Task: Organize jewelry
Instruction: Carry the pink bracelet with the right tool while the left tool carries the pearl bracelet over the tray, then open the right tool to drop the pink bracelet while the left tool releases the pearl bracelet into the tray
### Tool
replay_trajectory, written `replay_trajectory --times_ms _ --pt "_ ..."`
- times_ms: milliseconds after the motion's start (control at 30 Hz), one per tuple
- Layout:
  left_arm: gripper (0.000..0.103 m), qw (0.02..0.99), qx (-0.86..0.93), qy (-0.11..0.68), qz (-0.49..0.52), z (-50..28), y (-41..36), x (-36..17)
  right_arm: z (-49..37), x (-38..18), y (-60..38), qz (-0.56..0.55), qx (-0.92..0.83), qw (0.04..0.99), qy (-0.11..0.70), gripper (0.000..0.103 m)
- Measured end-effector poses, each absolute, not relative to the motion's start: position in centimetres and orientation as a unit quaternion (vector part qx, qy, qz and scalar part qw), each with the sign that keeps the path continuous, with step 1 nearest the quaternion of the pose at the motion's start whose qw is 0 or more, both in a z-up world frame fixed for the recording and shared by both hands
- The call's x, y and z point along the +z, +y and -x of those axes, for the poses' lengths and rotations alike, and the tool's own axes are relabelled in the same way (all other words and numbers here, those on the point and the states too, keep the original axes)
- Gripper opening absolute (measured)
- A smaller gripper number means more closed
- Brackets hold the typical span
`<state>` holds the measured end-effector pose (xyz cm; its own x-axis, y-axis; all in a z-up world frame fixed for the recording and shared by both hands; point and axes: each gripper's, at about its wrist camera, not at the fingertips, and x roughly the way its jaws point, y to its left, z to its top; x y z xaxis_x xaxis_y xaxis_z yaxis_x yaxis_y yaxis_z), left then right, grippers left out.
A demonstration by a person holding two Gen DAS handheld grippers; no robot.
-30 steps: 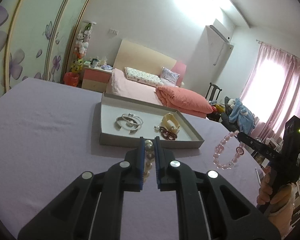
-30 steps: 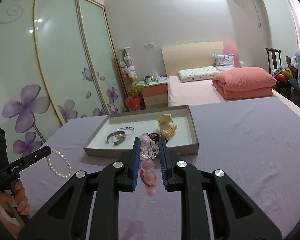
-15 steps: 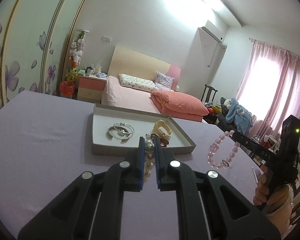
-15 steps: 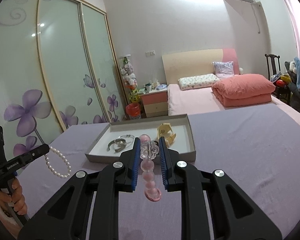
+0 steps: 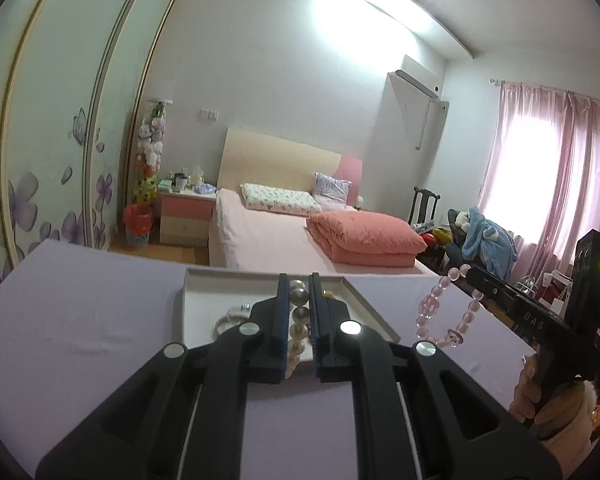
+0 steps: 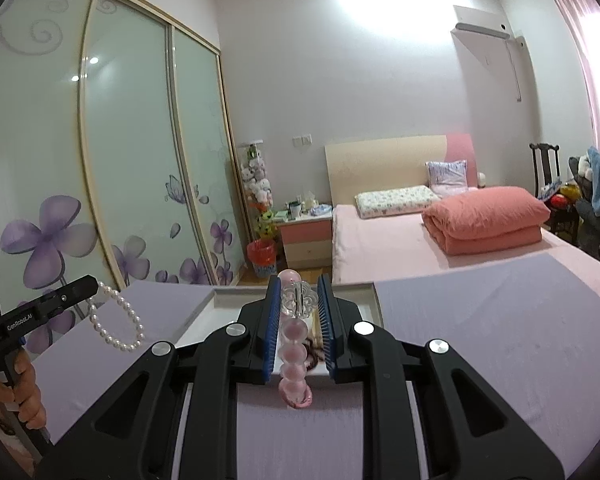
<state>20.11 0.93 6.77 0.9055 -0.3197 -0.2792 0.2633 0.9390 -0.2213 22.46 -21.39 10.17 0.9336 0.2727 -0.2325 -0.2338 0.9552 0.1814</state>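
Observation:
My left gripper (image 5: pixel 299 288) is shut on a white pearl bracelet (image 5: pixel 298 320), held above the lavender table. It also shows in the right wrist view (image 6: pixel 116 324), hanging from the left fingertips. My right gripper (image 6: pixel 298 292) is shut on a pink bead bracelet (image 6: pixel 294 360) with a clear flower charm; it hangs in the left wrist view (image 5: pixel 444 312) too. A shallow grey tray (image 5: pixel 188 304) lies beyond both grippers, holding silver bangles (image 5: pixel 230 316) and other pieces mostly hidden by the fingers.
The lavender tablecloth (image 5: pixel 80 320) covers the table. Behind it stand a pink bed (image 6: pixel 420 236), a nightstand (image 6: pixel 304 236), a red bin (image 6: pixel 262 256) and sliding wardrobe doors (image 6: pixel 100 184). A chair with clothes (image 5: pixel 480 236) stands at the right by the curtains.
Both grippers have risen and tilted up with their bracelets; the tray now sits lower and is more hidden behind the fingers. Both grips are unchanged.

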Motion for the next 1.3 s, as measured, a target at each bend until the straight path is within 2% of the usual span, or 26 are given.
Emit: replay_trajectory --times_ms 467,1033,1067,1167,1300 --pt "0.01 0.975 -0.141 0.147 0.093 -25.8 -1.1 7.2 -27.9 10.2 -20.1 -0.072 0.127 0.983 0.115 0.02" --pt "0.01 0.968 -0.121 0.192 0.104 -33.1 -2.0 2.3 -34.0 5.4 -18.4 -0.086 0.133 0.97 0.183 0.021" --pt "0.01 0.967 -0.12 0.198 0.103 -33.4 -2.0 1.8 -34.2 5.4 -18.4 -0.086 0.136 0.97 0.185 0.022" --pt "0.01 0.965 -0.115 0.214 0.101 -34.3 -1.9 0.7 -34.3 5.2 -18.2 -0.085 0.134 0.969 0.188 0.046" --pt "0.01 0.963 -0.111 0.223 0.099 -34.8 -1.6 -0.1 -34.5 5.2 -18.6 -0.088 0.128 0.969 0.19 0.046"
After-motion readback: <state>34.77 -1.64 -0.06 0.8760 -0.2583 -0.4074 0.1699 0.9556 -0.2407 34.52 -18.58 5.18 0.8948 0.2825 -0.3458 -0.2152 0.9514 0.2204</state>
